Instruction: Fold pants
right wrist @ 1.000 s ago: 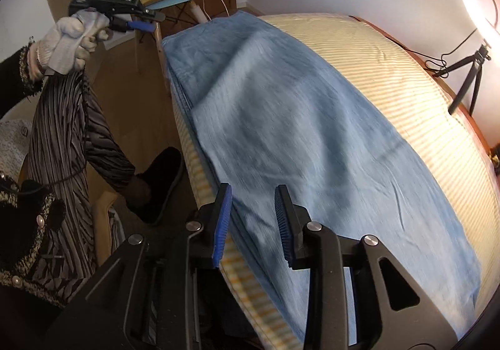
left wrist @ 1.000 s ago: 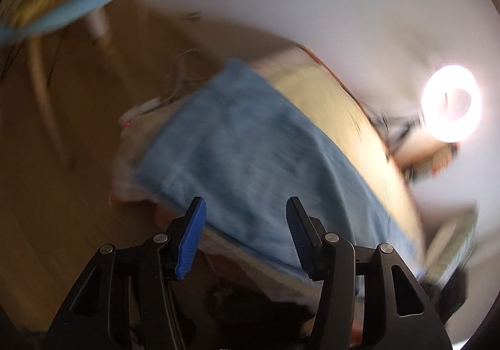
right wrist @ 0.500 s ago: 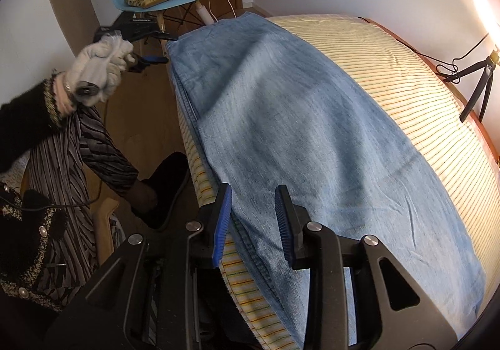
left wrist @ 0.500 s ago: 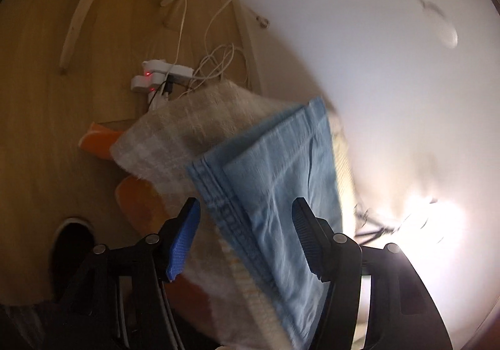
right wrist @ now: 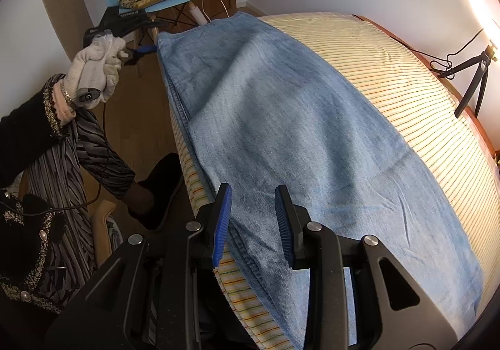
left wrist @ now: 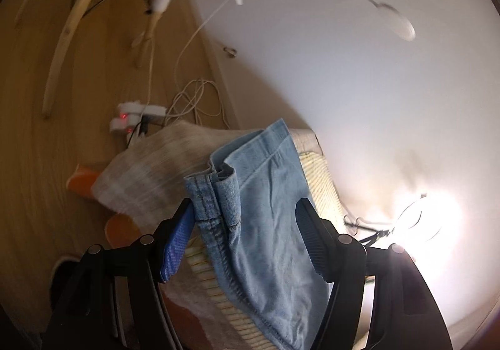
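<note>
Light-blue denim pants (right wrist: 281,118) lie folded lengthwise, flat along the bed edge

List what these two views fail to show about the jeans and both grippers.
- Left wrist view: the jeans run off the bottom edge; whether the open left gripper touches the hem is unclear.
- Right wrist view: the right gripper covers the jeans' near edge; the far corner is distant, contact unreadable.

The left wrist view is dim and soft with motion blur; a ring light (left wrist: 428,218) at the right blows out. The right wrist view is bright and sharp, glare at far right, edges bent by fisheye.
</note>
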Demonstrator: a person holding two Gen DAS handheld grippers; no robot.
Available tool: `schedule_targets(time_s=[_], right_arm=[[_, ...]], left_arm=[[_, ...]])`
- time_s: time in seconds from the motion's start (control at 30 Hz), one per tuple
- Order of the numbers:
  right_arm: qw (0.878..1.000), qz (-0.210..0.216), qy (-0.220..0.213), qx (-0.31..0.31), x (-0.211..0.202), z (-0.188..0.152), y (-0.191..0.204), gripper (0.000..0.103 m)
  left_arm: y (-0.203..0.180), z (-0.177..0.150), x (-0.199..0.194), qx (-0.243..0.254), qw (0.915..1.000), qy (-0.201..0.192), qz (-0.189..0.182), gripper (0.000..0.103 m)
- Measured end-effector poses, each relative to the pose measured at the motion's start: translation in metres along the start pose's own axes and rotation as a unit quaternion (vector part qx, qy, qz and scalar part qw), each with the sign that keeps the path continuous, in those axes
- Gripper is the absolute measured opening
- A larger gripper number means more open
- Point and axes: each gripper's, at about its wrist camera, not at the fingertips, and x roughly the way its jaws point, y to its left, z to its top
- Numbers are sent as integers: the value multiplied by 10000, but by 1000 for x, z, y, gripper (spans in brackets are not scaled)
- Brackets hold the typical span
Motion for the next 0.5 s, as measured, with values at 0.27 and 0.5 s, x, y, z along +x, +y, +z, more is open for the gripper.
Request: schedule_targets(time_s=[0.27,0.5], right_arm=[[9997,65,95,-225,5,0,12,30],[9985,54,338,-425,22,-4,20,30]], left_arm=[[-27,-8,24,821,9907,192,1067,38],[-41,-5,20,1365,9854,-47,1015,9]])
